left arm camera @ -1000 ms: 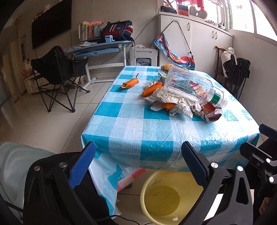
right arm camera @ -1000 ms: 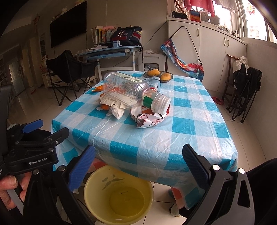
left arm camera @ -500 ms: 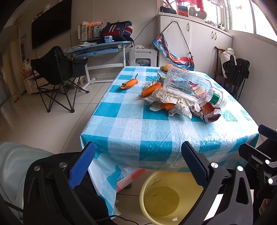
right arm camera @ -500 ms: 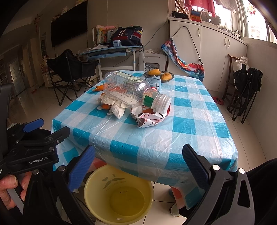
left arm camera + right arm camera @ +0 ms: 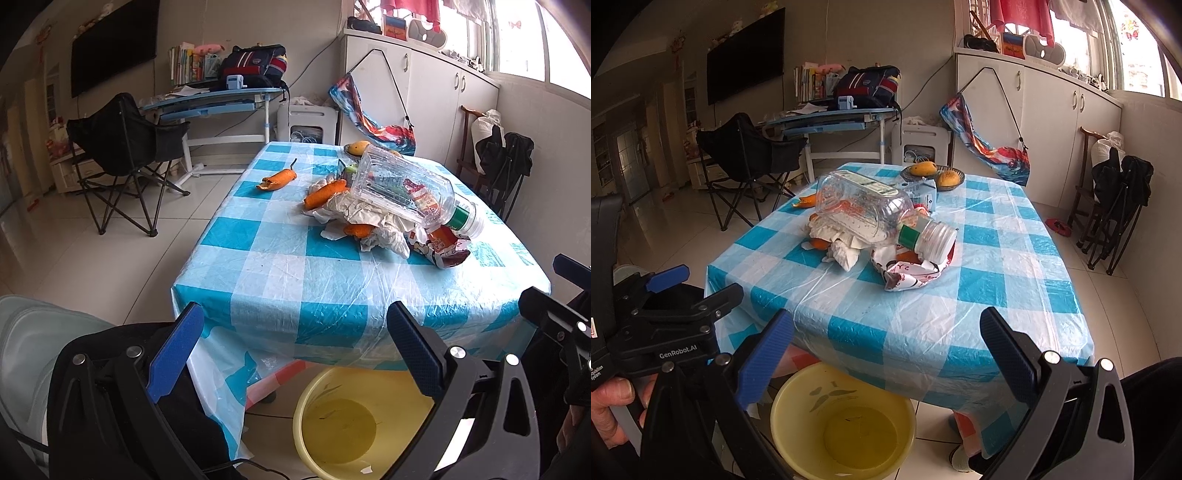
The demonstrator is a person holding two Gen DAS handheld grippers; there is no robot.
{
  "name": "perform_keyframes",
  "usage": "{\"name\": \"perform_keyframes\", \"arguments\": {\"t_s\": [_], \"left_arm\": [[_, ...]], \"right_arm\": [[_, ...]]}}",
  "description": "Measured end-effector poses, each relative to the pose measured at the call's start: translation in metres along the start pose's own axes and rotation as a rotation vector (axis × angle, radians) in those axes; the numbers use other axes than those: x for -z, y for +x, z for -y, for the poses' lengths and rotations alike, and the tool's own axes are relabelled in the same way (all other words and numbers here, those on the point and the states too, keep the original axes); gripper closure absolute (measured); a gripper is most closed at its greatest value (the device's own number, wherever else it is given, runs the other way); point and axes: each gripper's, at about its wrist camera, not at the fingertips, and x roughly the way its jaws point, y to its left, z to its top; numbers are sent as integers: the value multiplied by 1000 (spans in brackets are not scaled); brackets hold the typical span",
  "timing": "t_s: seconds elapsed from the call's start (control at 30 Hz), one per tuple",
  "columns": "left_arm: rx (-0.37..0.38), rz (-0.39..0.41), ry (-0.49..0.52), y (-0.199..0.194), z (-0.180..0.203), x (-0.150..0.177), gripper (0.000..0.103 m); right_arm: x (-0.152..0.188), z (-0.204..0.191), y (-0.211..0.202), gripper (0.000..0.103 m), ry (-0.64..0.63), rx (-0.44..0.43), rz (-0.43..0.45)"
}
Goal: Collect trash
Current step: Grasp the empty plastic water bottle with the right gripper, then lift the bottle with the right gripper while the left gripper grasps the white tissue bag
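A heap of trash lies on the blue checked table (image 5: 280, 273): a clear plastic bottle (image 5: 406, 192) on its side, crumpled white paper (image 5: 369, 218), a red-and-white wrapper (image 5: 443, 251) and orange peels (image 5: 325, 194). One more peel (image 5: 277, 180) lies apart to the left. The bottle (image 5: 864, 210) and wrapper (image 5: 912, 273) show in the right wrist view too. A yellow bucket (image 5: 354, 424) stands on the floor at the table's near edge. My left gripper (image 5: 291, 350) and right gripper (image 5: 886, 354) are both open and empty, held short of the table above the bucket (image 5: 842, 424).
A bowl of mangoes (image 5: 934, 173) and a small carton (image 5: 925, 194) stand at the table's far end. A black folding chair (image 5: 122, 158) and a desk (image 5: 210, 107) stand to the left. White cabinets (image 5: 436, 99) and a dark folded chair (image 5: 1115, 206) are to the right.
Both views have shifted only slightly; the table appears a touch further left and lower in the left wrist view. Nothing on the table has moved and both grippers stay open.
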Motion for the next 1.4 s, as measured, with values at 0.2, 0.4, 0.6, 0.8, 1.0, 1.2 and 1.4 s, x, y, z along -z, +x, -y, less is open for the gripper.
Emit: {"name": "perform_keyframes", "arguments": {"t_s": [0.2, 0.4, 0.6, 0.8, 1.0, 1.2, 1.4], "left_arm": [[-1, -5, -21, 4, -6, 2, 7], [1, -12, -31, 9, -7, 3, 7], [4, -16, -50, 12, -12, 3, 7], [7, -22, -70, 15, -17, 3, 7], [9, -31, -74, 17, -17, 4, 7], [10, -42, -46, 20, -10, 5, 7], [5, -50, -47, 21, -10, 5, 7]], "right_arm": [[-35, 5, 17, 6, -92, -50, 5], [-81, -8, 64, 6, -293, -116, -57], [-102, -20, 119, 6, -465, -157, -203], [-104, -15, 149, 33, -432, -221, -307], [-98, -20, 149, 34, -456, -253, -295], [-96, -35, 159, 32, -541, -254, -317], [-91, -41, 166, 37, -557, -261, -329]]}}
